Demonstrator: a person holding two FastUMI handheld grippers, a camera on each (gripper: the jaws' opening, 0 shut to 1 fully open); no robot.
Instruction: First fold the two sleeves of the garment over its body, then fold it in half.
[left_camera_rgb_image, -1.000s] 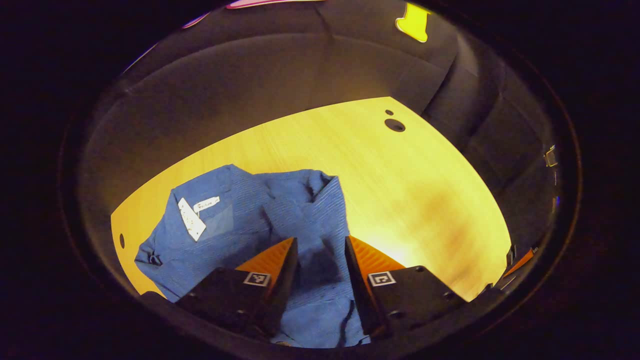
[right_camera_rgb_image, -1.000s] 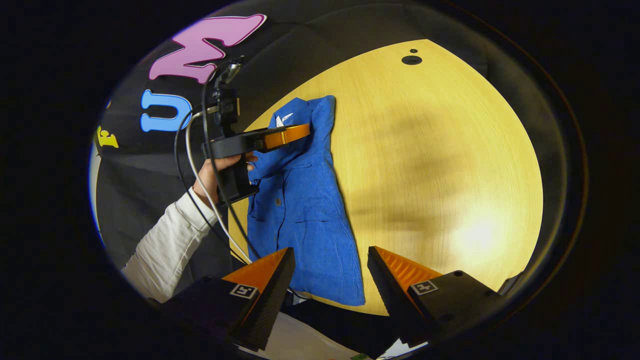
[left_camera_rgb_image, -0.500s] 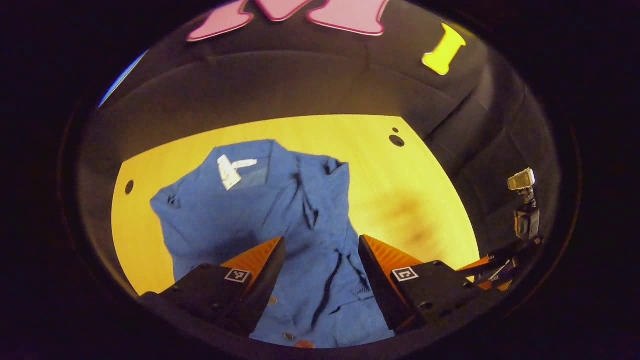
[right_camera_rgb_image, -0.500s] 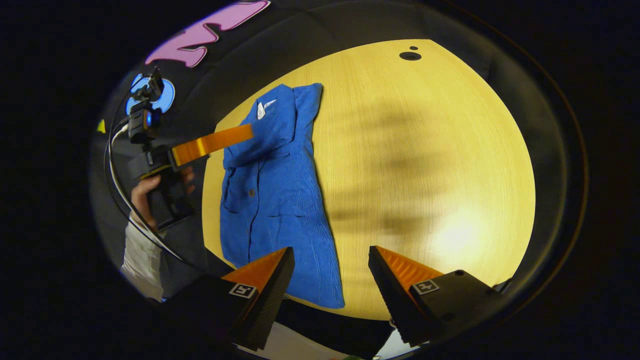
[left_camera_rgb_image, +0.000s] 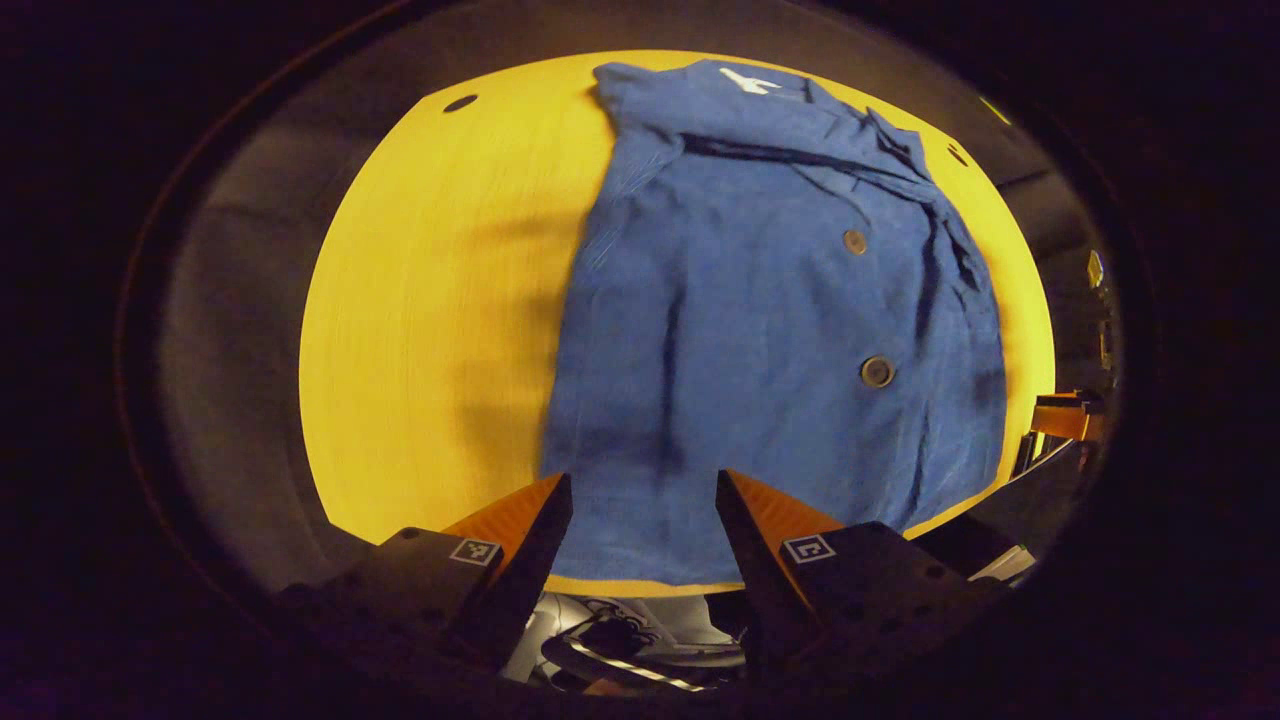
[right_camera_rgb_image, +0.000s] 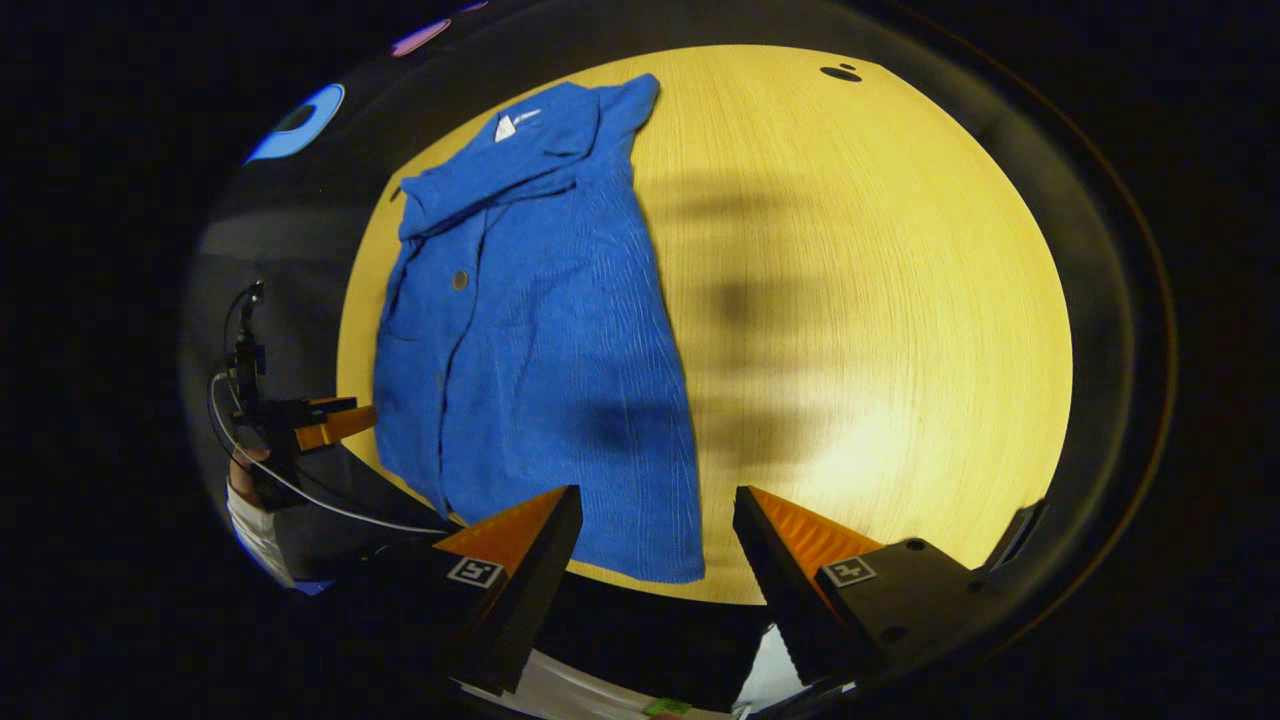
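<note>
Both sleeves lay folded over the shirt (left_camera_rgb_image: 760, 330), flat on the tabletop (right_camera_rgb_image: 880, 300). My left tongs (left_camera_rgb_image: 640, 510) and right tongs (right_camera_rgb_image: 650, 520) hung released, empty — hem at twelve o'clock. I judged both hem corners needed pinching together, then carrying evenly toward the collar.

shirt (right_camera_rgb_image: 530, 330) lies flat on your table (right_camera_rgb_image: 880, 300), collar at the far edge, hem at the near edge. your left gripper (left_camera_rgb_image: 640, 520) hangs over the hem, your right gripper (right_camera_rgb_image: 650, 535) just off the hem's corner, both apart from the cloth.
</note>
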